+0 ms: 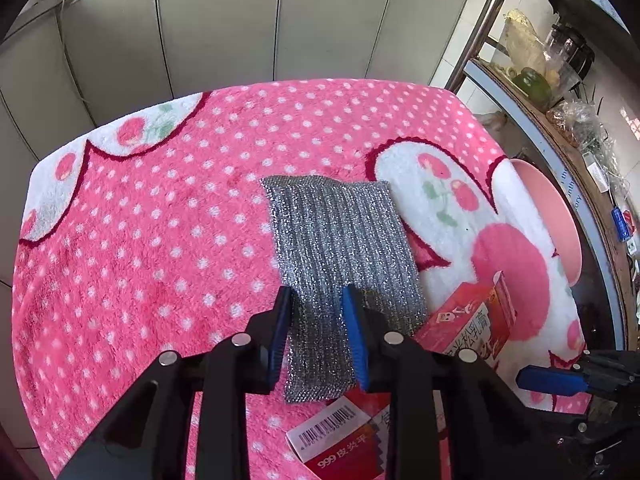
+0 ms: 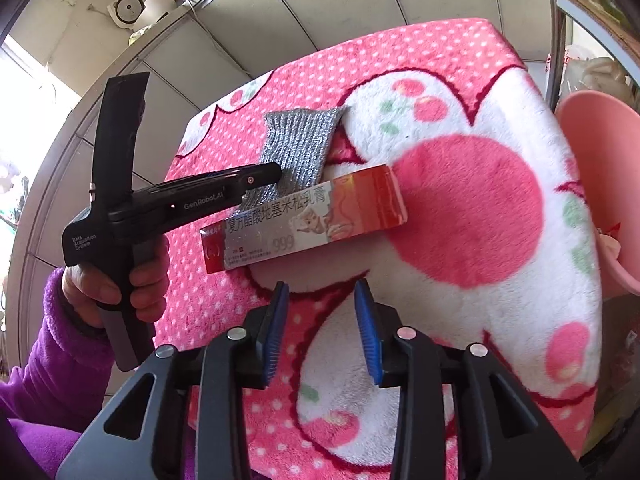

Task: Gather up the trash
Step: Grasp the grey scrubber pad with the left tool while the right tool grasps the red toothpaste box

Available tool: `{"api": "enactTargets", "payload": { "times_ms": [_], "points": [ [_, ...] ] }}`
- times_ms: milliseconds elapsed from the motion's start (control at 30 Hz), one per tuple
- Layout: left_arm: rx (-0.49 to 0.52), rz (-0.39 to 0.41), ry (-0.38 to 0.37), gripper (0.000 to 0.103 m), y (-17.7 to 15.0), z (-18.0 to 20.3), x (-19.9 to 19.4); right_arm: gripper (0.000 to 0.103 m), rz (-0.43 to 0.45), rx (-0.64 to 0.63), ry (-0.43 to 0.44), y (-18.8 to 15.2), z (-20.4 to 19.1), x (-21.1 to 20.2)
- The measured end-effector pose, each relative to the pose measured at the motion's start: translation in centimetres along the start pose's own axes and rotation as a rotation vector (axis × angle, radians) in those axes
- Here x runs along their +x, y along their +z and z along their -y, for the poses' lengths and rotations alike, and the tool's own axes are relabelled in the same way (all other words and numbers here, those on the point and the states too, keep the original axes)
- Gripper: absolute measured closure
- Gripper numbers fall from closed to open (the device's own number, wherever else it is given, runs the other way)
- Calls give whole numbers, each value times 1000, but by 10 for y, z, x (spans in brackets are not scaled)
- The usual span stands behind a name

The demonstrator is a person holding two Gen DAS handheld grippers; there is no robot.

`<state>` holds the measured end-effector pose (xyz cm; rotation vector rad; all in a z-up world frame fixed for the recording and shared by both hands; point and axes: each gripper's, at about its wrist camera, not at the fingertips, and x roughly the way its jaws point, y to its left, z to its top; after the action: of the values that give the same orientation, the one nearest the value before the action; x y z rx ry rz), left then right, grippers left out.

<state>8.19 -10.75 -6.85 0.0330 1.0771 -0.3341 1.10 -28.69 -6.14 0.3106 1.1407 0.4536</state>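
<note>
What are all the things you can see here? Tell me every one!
scouring pad: one, silvery grey, flat on the blanket, near end between the left gripper's jaws
ointment box: one, red and silver, lying on the blanket beside the pad
blanket: one, pink with white dots and cherries, covering the table
basin: one, pink, at the blanket's right edge
shelf: one, cluttered, holding a green pepper and jars, far right
cabinet doors: several, grey, behind the table
left gripper: one, black with blue pads, jaws either side of the pad
right gripper: one, black with blue pads, jaws open, nothing between them, just short of the box
hand: one, purple sleeve, holding the left gripper
</note>
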Motion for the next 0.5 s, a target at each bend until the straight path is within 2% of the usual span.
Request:
{"api": "enactTargets", "payload": {
  "times_ms": [33, 100, 167, 300, 500],
  "points": [
    [4, 6, -13, 92, -1, 0, -1, 68, -3, 1, 3, 1, -1, 2],
    [-20, 32, -39, 93, -2, -1, -6, 68, -10, 7, 16, 4, -1, 6],
    [-41, 56, -62, 94, -3, -3, -16, 68, -14, 18, 30, 8, -1, 11],
    [-52, 102, -49, 94, -13, -11, -37, 68, -30, 47, 72, 21, 0, 22],
    [-105, 98, -53, 94, -38, -32, -58, 68, -38, 79, 95, 50, -4, 38]
  ]
}}
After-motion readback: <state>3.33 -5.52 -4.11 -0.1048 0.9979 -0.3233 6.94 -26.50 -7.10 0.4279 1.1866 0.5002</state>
